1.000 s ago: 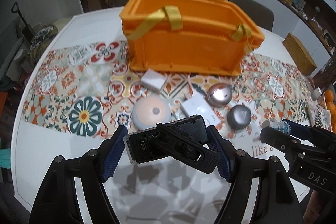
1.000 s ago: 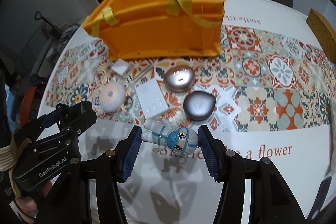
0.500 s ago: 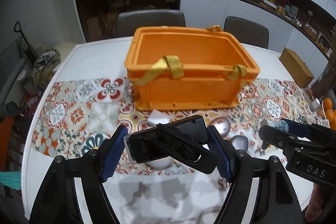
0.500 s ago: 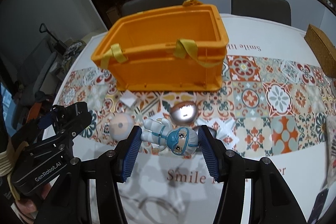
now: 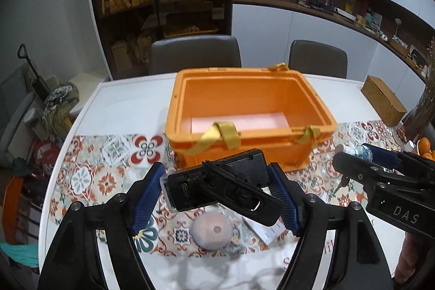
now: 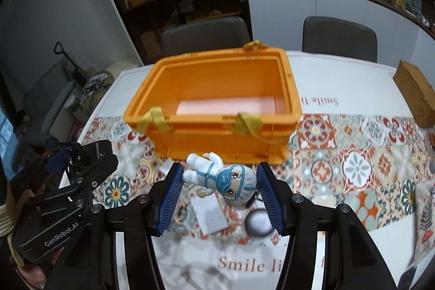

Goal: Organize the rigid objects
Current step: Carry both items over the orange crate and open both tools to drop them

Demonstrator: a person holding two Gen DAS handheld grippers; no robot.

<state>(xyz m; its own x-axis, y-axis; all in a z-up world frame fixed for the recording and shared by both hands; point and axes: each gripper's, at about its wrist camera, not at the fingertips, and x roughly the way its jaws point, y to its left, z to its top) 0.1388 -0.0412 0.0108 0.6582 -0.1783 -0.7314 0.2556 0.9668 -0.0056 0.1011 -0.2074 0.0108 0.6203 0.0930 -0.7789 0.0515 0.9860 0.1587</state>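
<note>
My left gripper (image 5: pixel 217 193) is shut on a black electronic device (image 5: pixel 220 185) and holds it in the air in front of the open orange crate (image 5: pixel 250 124). My right gripper (image 6: pixel 218 190) is shut on a white and blue astronaut figurine (image 6: pixel 217 175), also lifted in front of the crate (image 6: pixel 214 105). The crate holds only a pink foam pad. On the patterned tablecloth below lie a round pink puck (image 5: pixel 212 228), a white card (image 6: pixel 210 212) and a grey drop-shaped object (image 6: pixel 257 222).
Two grey chairs (image 5: pixel 194 53) stand behind the white table (image 5: pixel 130 99). A woven box (image 5: pixel 383 99) sits at the far right edge. Oranges (image 5: pixel 424 146) lie at the right. Each gripper shows at the side of the other's view.
Both grippers have risen with their objects. The crate now shows from higher up, with its inside in view. The items on the cloth have dropped low in both views.
</note>
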